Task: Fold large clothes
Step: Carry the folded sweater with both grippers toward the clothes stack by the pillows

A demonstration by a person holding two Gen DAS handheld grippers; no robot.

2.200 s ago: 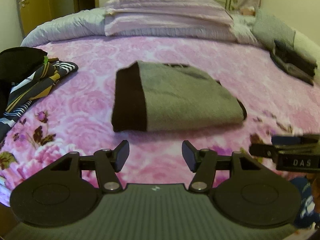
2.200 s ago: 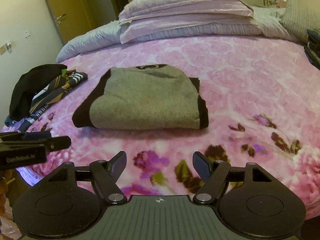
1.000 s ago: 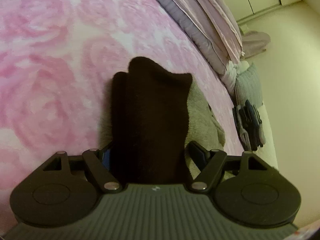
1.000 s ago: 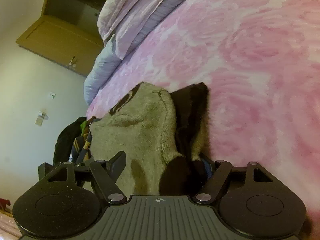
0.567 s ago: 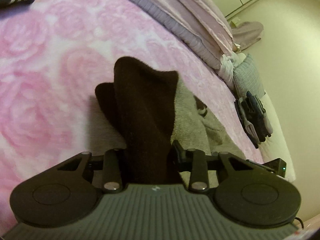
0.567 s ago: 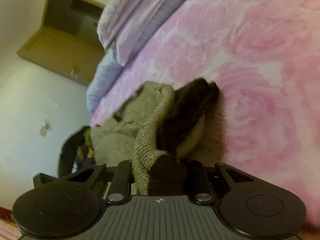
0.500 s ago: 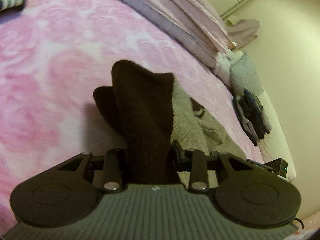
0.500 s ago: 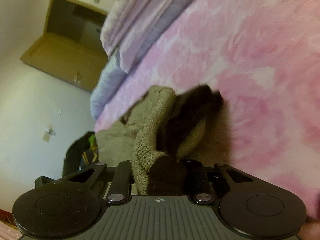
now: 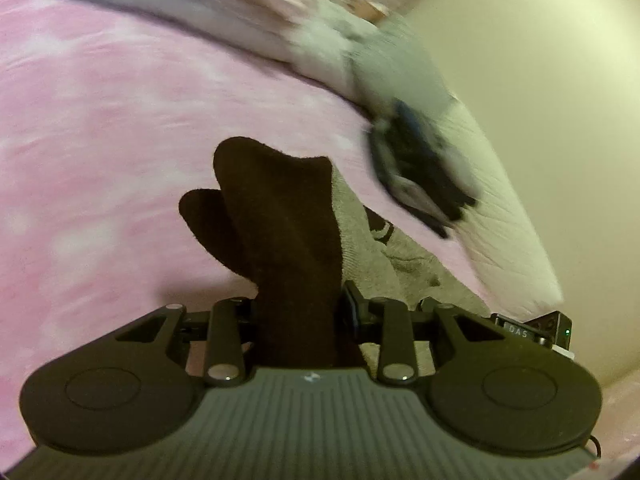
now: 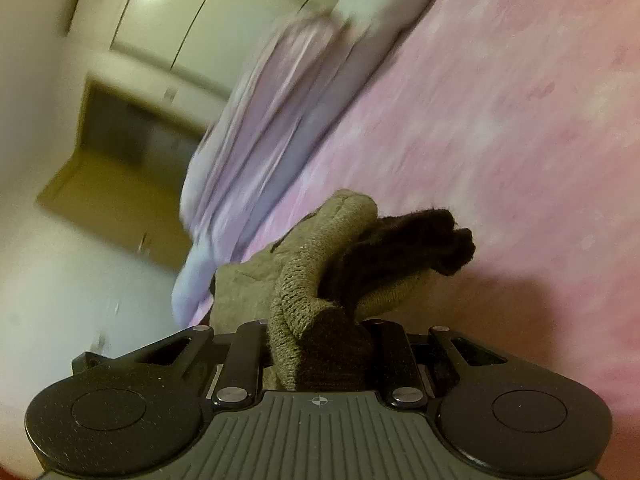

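The folded grey sweater with dark brown trim (image 9: 276,216) hangs between both grippers, lifted off the pink floral bedspread (image 9: 100,120). My left gripper (image 9: 298,312) is shut on its dark brown end, which sticks up between the fingers. In the right wrist view my right gripper (image 10: 320,340) is shut on the other end of the grey sweater (image 10: 304,272), a thick roll of grey knit and brown trim bunched between the jaws. The other gripper's tip (image 9: 532,330) shows at the right edge of the left wrist view.
A stack of dark folded clothes (image 9: 420,168) lies at the far right side of the bed near a grey pillow (image 9: 400,68). Lilac pillows and bedding (image 10: 272,120) are piled at the head of the bed. A wooden door (image 10: 120,168) and wardrobe fronts stand behind.
Both grippers shut on the ends of the sweater, then lifted it off the bedspread and swung it sideways towards the dark clothes stack. The background is now motion-blurred.
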